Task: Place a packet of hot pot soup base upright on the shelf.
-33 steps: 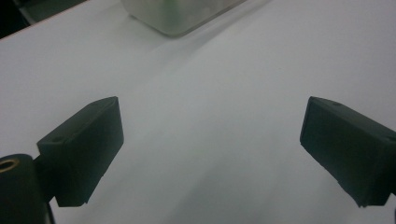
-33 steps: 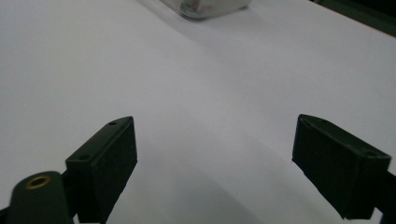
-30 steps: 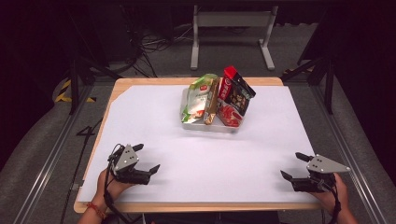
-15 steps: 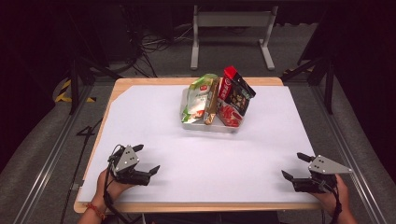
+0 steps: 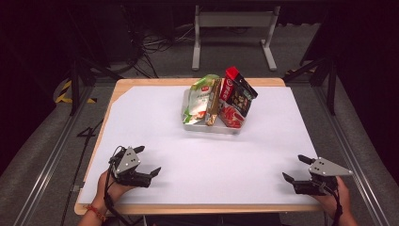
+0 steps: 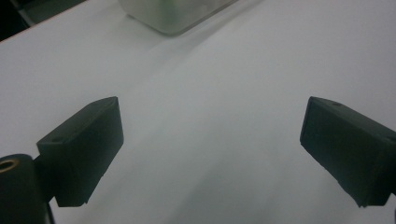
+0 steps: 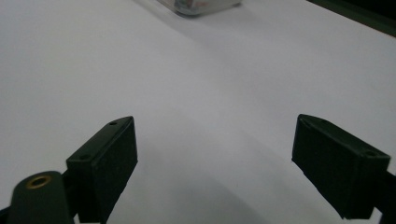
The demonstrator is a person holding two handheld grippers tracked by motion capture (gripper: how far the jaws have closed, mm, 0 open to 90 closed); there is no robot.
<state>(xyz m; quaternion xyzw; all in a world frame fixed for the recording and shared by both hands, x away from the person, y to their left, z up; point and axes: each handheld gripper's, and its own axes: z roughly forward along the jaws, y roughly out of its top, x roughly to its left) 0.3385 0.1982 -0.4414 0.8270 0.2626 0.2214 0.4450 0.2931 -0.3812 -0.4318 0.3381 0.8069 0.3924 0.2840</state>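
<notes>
Both tools, left (image 5: 149,161) and right (image 5: 295,168), rest agape near the table (image 5: 141,117) edge, well short of packets (image 5: 221,99) upright in the far tray (image 5: 207,128); a careless grab could topple them.

So there's a table (image 5: 141,84) with a sheet (image 5: 207,155) laid over most of its top, and a tray (image 5: 207,128) sits on that sheet toward the far side, roughly in the middle. Three snack packs stand in the tray side by side: one pouch (image 5: 200,96) on the left, a narrow pack (image 5: 214,103) in the middle, and a bigger bag (image 5: 235,96) on the right. Near the front edge, the left gripper (image 5: 149,161) is at the left corner and the right gripper (image 5: 297,168) at the right corner, well apart from each other and from the tray.
</notes>
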